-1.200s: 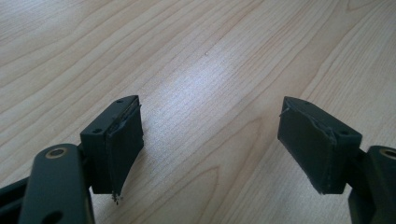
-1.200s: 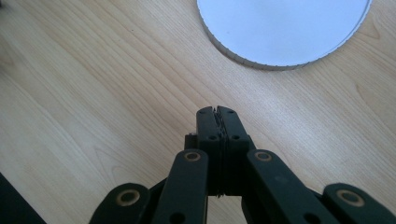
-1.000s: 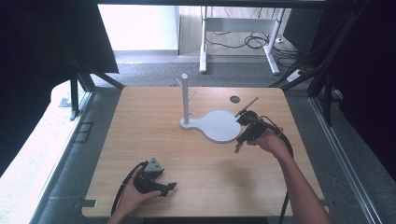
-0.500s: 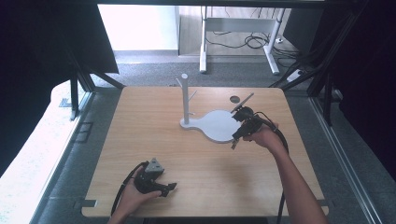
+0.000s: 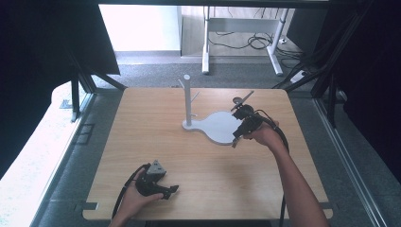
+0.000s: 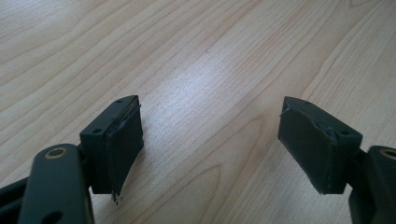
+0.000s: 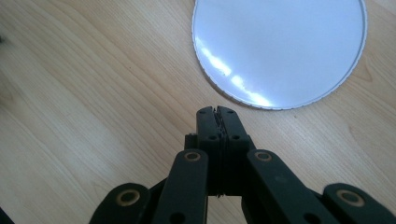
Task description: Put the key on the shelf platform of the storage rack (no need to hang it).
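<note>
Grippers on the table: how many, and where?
2. The left gripper rests near the table's front edge, jaws open; the right gripper is at the white stand's round base, jaws shut.

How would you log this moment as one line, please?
left gripper: open, over bare table | right gripper: shut, empty, beside white stand base

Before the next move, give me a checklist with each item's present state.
1. Left hand-held gripper open, nothing between its jaws: ok.
2. Right hand-held gripper shut, holding nothing: ok.
3. Right hand-held gripper beside the white stand's round base, not over it: ok.
4. White stand's post upright: ok.
5. Bare wooden table under the left hand-held gripper: ok.
6. What goes on the stand: cannot tell.
</note>
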Demonstrator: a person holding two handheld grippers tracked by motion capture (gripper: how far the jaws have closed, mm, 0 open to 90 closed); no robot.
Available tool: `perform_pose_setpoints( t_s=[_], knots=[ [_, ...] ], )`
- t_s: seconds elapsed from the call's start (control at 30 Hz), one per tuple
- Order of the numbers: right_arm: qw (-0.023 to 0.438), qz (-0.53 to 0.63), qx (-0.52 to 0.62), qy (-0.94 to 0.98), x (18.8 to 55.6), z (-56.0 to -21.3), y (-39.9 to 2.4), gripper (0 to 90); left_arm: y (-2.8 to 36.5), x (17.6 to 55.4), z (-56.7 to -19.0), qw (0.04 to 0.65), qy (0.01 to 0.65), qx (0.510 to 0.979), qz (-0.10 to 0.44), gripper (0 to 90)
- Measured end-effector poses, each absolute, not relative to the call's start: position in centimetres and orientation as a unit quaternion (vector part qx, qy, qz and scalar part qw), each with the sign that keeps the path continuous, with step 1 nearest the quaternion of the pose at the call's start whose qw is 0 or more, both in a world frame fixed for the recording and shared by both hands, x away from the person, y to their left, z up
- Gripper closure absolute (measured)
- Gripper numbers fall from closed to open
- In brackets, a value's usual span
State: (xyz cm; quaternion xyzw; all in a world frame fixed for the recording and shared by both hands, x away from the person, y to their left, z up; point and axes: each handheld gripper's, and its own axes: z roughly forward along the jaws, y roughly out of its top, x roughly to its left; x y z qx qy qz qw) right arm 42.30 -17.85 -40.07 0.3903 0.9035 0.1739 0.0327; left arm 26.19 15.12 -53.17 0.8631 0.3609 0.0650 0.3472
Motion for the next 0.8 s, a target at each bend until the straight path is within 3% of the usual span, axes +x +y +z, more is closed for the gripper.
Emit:
perform_pose_setpoints(
  t_s=[0.8],
  knots=[
    [0.028,0.181,0.401,0.898,44.1,-39.5,-16.7,89.7,15.2,26.2,-53.1,0.347,0.361,0.863,0.066,22.3]
  ],
)
